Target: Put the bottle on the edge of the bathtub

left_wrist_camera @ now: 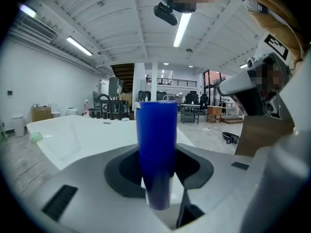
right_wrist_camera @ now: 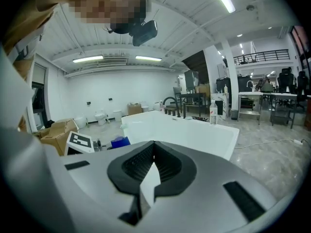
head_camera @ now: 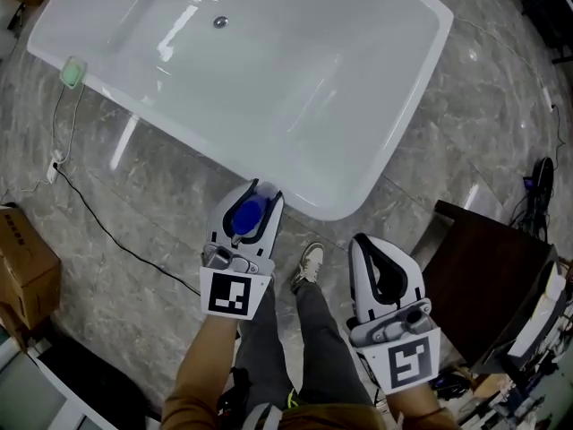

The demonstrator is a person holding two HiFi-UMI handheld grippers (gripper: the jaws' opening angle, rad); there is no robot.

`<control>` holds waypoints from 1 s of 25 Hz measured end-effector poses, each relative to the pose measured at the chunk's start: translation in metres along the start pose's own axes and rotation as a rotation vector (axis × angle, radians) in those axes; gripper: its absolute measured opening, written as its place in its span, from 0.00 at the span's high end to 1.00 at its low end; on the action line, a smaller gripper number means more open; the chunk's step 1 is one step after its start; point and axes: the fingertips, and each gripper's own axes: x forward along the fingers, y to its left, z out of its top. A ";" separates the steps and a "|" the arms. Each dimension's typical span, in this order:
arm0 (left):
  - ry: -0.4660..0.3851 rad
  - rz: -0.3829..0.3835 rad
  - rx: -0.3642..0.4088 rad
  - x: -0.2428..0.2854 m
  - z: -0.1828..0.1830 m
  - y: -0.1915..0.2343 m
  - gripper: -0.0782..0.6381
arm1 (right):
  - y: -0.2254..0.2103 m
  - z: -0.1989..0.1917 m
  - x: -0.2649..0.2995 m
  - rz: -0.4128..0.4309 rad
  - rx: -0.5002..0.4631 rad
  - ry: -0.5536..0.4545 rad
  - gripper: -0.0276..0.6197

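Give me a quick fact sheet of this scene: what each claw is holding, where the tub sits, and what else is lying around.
left gripper: closed on a blue bottle
right gripper: jaws together, nothing between them
bathtub: white, just ahead of both grippers
bottle on the edge: not yet; held just short of the near rim
on the rim: small green item at a far corner
on the floor: black cable, cardboard box
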 end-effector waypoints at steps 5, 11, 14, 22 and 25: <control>0.008 -0.039 0.072 0.015 -0.011 -0.011 0.68 | -0.015 -0.014 0.003 -0.010 0.008 0.011 0.95; 0.024 -0.048 0.103 0.028 -0.013 -0.022 0.68 | -0.026 -0.020 0.005 -0.011 0.024 0.014 0.95; 0.024 -0.054 0.114 0.031 -0.012 -0.023 0.68 | -0.027 -0.021 0.007 -0.009 0.029 0.011 0.95; 0.022 -0.097 0.145 0.033 -0.016 -0.026 0.68 | -0.038 -0.022 0.010 -0.019 0.027 0.009 0.95; 0.033 -0.130 0.168 0.032 -0.018 -0.027 0.68 | -0.040 -0.025 0.010 -0.024 0.034 0.016 0.95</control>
